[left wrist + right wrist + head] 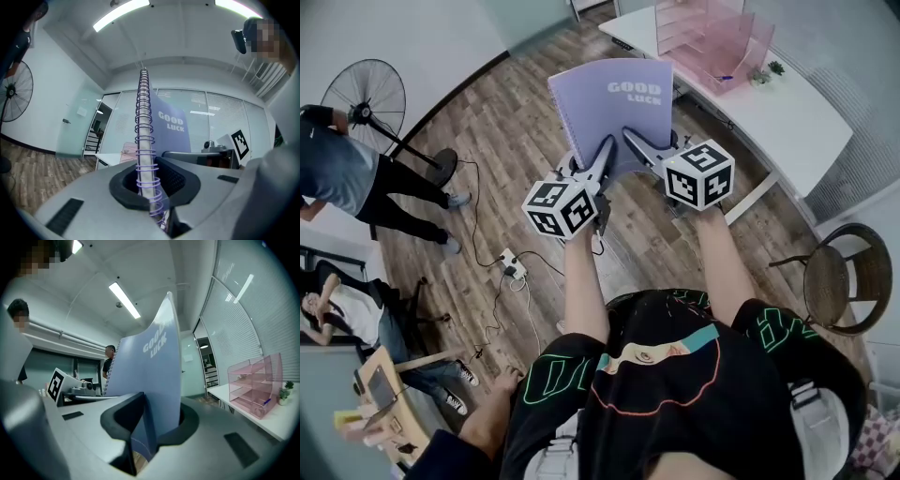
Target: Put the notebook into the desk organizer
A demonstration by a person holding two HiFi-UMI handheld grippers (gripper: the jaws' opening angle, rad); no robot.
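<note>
Bright, even indoor light, no hard shadows. Src: ceiling tubes [122, 14] overhead in left gripper view, one more ceiling tube [124, 300] in right gripper view; all blown out to white w/ slight glare. Heavy fisheye in all 3 views: dark corners, straight lines bend nr edges. Head view sharp, colours flat. Gripper views: closest grey foreground soft, lettering on notebook [614, 103] legible.

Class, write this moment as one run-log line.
left gripper: shut on notebook | right gripper: shut on notebook | desk organizer: on table
</note>
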